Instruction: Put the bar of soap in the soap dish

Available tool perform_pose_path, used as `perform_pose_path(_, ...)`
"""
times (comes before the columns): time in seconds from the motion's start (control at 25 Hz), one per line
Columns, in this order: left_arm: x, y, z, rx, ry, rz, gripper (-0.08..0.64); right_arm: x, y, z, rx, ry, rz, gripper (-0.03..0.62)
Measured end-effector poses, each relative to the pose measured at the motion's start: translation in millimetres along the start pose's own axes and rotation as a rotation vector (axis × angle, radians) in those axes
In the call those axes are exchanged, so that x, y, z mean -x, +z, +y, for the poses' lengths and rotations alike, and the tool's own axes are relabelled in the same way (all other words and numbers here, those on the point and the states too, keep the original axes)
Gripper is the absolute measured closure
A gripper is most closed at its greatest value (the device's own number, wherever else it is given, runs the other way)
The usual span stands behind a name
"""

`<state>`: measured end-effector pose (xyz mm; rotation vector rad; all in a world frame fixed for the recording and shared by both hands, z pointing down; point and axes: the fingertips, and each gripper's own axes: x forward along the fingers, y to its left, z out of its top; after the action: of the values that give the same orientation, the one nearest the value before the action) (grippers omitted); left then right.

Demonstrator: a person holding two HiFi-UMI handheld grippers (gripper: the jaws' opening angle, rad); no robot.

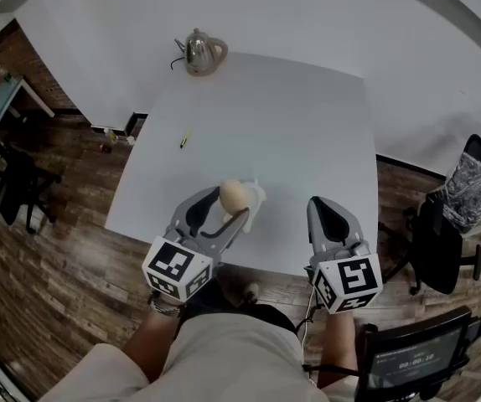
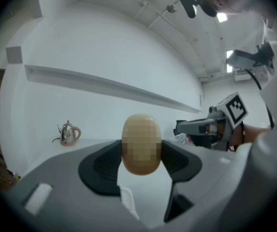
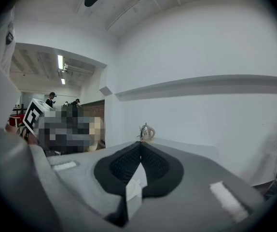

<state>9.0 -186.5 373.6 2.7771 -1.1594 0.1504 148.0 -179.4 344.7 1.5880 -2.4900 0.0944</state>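
Observation:
A beige oval bar of soap is clamped between the pads of my left gripper, held just above the white table near its front edge. In the left gripper view the soap fills the gap between the dark pads of the left gripper. A small white soap dish lies right beside the soap, partly hidden by it. My right gripper hovers at the table's front edge to the right, jaws shut and empty; the right gripper's pads meet in its own view.
A metal kettle stands at the table's far left corner. A yellow pen lies near the left edge. Office chairs stand on the wooden floor to the right. A white wall runs behind the table.

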Motion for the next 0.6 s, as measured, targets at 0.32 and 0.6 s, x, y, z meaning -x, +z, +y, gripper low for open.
perform_pose_path(0.32, -14, -13, 10, 0.038, -0.004, 0.042, 0.289, -10, -12, -8, -0.022, -0.013, 0.045, 0.591)
perform_pose_path(0.6, -27, -26, 14, 0.062, -0.012, 0.073, 0.29, -16, -21, -15, -0.011, -0.027, 0.079, 0.591)
